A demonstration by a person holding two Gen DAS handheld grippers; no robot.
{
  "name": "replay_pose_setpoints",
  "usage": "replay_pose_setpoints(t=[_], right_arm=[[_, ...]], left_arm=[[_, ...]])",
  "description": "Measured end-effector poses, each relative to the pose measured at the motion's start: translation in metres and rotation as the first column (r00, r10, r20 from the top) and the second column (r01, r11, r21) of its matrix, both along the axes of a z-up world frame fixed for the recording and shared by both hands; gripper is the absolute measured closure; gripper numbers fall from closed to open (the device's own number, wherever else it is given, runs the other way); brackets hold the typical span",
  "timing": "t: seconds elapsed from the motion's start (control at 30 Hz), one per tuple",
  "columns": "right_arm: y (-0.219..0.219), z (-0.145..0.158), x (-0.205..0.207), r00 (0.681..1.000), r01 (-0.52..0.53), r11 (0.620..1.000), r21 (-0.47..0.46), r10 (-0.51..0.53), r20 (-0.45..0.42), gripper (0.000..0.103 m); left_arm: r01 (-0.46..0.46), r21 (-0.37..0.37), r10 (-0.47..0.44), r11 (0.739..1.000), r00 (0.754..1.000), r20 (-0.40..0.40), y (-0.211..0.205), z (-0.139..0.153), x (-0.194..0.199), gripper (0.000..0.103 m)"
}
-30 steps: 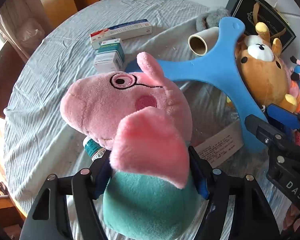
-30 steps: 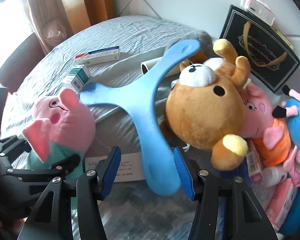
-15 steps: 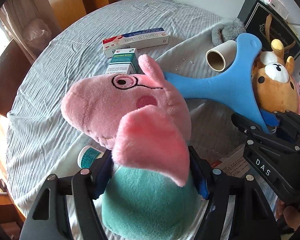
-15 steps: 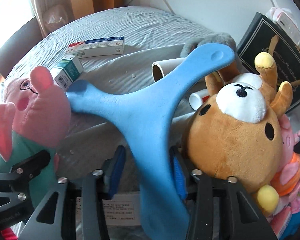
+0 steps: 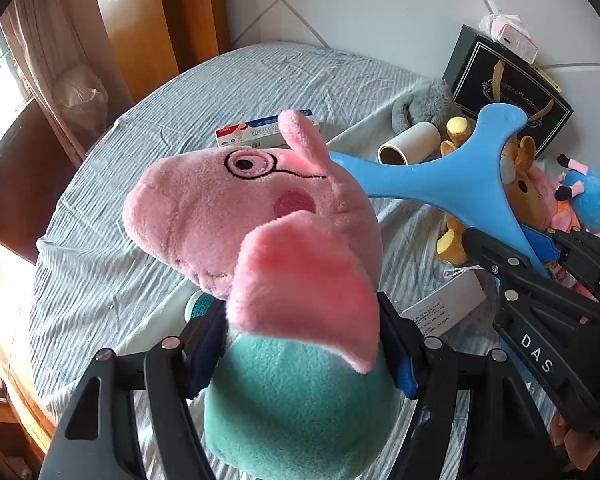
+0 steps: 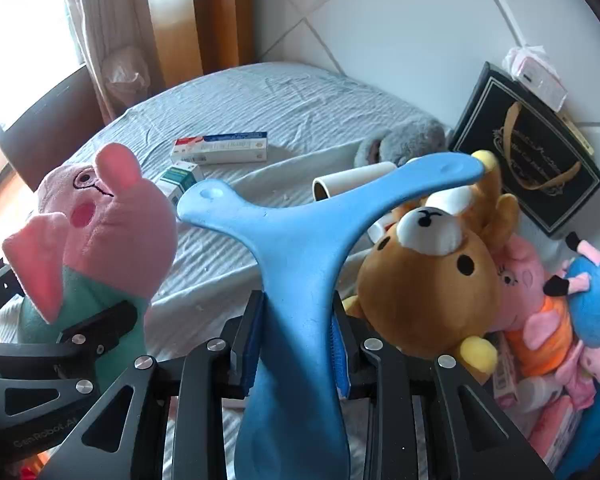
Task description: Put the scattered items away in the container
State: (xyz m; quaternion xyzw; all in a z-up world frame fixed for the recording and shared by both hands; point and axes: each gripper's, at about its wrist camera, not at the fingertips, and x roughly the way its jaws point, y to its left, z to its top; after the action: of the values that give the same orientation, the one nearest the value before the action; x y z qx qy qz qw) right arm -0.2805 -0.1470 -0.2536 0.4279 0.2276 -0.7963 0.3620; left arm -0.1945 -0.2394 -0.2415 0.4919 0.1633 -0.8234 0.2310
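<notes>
- Now the right hand-held gripper [image 6: 296,344] pinches one arm of the blue three-armed foam toy [image 6: 300,248]; its jaws have just been closing, and the blue pads that stood apart from that arm a second ago press on both of its sides.
- Compared with a second ago, the blue toy sits higher above the worktop [image 6: 260,96], its other two arms clear of the grey striped cloth, so I judge it lifted rather than merely touched.
- The left hand-held gripper [image 5: 300,356] is clamped on the green body of the pink pig plush [image 5: 256,216], as it was a second ago; the plush hangs just left of the blue toy and also looks higher over the cloth than before.
- Beyond the blue toy, left lying on the cloth, are a long red-and-blue carton [image 6: 220,148], a small green-and-white box [image 6: 180,180] and a cardboard tube [image 6: 352,184].
- To the right of the blue toy a brown bear plush [image 6: 424,272] and other soft toys are heaped together; whether a container wall surrounds them I cannot tell.
- In my judgement both pick-ups are done, and carrying the two toys over to that heap is what remains for them.
</notes>
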Motion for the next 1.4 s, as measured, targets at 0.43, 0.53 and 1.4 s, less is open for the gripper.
replay_pose_setpoints(t=[0.43,0.53,1.4], right_arm=[[0.078,0.095,0.042,0.989,0.071,0.99,-0.123,-0.085,-0.119,0.097],[0.102,0.09,0.049,0.99,0.105,0.984,-0.142,-0.117,-0.083,0.099],[0.131,-0.062,0.066,0.979,-0.12,0.991,0.062,0.108,0.176,0.042]], left_arm=[[0.048,-0.064,-0.057,0.997,0.99,-0.132,0.055,0.069,0.057,0.034],[0.075,-0.067,-0.083,0.995,0.989,-0.121,0.064,0.067,0.063,0.035],[0.038,-0.077,-0.033,0.996,0.997,0.063,0.047,-0.022,0.09,0.042]])
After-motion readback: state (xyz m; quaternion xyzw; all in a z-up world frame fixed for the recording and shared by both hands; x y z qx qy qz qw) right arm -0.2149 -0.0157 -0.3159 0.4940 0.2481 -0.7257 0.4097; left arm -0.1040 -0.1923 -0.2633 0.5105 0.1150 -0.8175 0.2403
